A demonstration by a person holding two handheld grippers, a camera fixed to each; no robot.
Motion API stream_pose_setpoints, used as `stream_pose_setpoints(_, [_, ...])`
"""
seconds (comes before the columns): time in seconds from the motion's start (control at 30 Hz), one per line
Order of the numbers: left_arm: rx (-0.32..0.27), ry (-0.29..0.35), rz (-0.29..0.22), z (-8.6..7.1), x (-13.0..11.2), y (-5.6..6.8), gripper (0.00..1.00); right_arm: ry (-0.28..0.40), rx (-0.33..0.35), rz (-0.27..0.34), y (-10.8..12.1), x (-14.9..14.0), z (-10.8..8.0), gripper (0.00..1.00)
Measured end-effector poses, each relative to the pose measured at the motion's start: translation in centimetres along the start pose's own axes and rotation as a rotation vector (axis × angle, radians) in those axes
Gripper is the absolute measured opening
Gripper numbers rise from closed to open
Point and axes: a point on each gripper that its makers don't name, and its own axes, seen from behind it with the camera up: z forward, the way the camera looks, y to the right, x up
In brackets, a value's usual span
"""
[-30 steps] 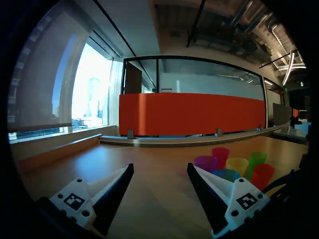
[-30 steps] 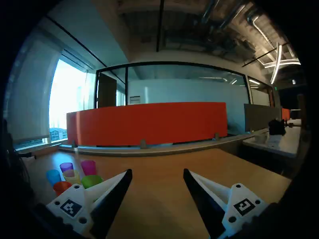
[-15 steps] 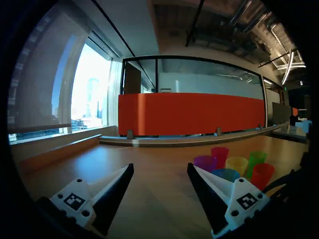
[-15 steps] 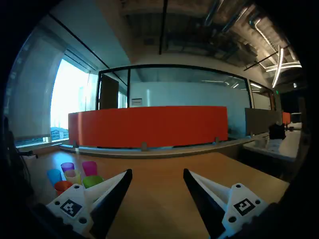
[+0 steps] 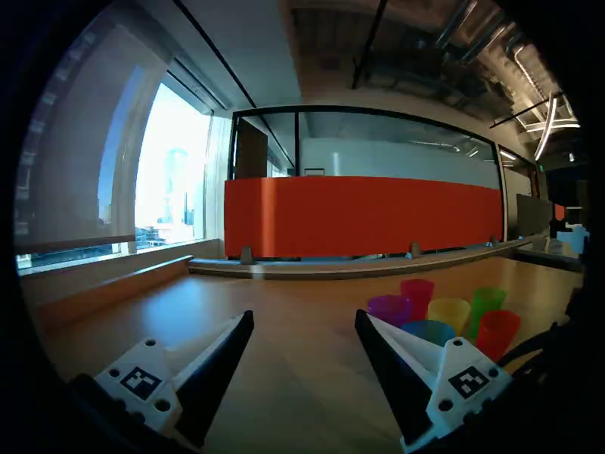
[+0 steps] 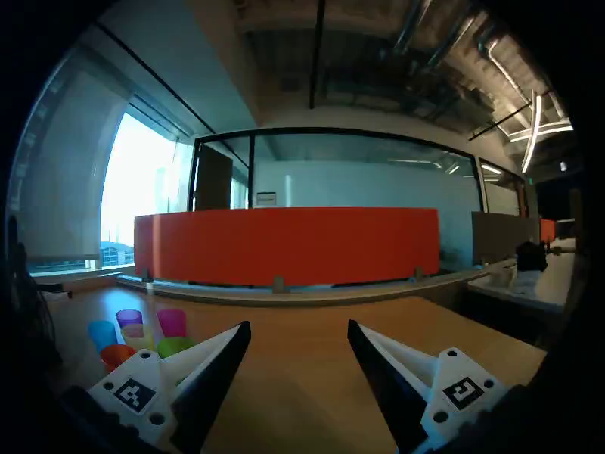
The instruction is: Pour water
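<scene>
L gripper (image 5: 304,327): fingers spread wide, nothing btw them, held low over the wooden table (image 5: 302,299). The cup cluster stands just right of its right finger. The blue cup (image 5: 429,330) is nearest, partly behind the fingertip, w/ the purple cup (image 5: 390,309) beside it and the orange cup (image 5: 497,333) further right. The pink cup (image 5: 417,292), yellow cup (image 5: 449,312) and green cup (image 5: 488,300) stand behind those. All are upright and packed close; can't tell which touch, or whether any holds water. The cluster sits well short of the table's far edge, where an orange partition (image 5: 363,216) runs.

R gripper (image 6: 299,331): fingers likewise apart, empty, low over the same table. In this view the cups are off to its left. The green (image 6: 174,346) and orange (image 6: 116,353) ones are partly behind the left finger; blue, yellow, purple and pink stand beyond.

The left gripper view takes in a wooden ledge (image 5: 113,291) along the table's left edge, under a bright window (image 5: 170,189). The right gripper view takes in a white desk (image 6: 556,276) past the table's right edge, w/ a dark object (image 6: 529,257) on it.
</scene>
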Motion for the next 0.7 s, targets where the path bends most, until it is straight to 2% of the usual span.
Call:
stream_pose_setpoints(0.2, [0.000, 0.000, 0.000, 0.0, 0.0, 0.0, 1.00, 0.001, 0.003, -0.023, -0.4, -1.2, 1.0, 0.99])
stream_pose_setpoints(0.5, [0.000, 0.000, 0.000, -0.1, 0.0, -0.1, 1.00, 0.029, -0.001, -0.022, 0.0, -0.3, 2.0, 1.00])
stream_pose_setpoints(0.7, [0.000, 0.000, 0.000, -0.1, 0.0, -0.1, 1.00, 0.010, 0.002, -0.003, 0.0, -1.8, 2.2, 0.99])
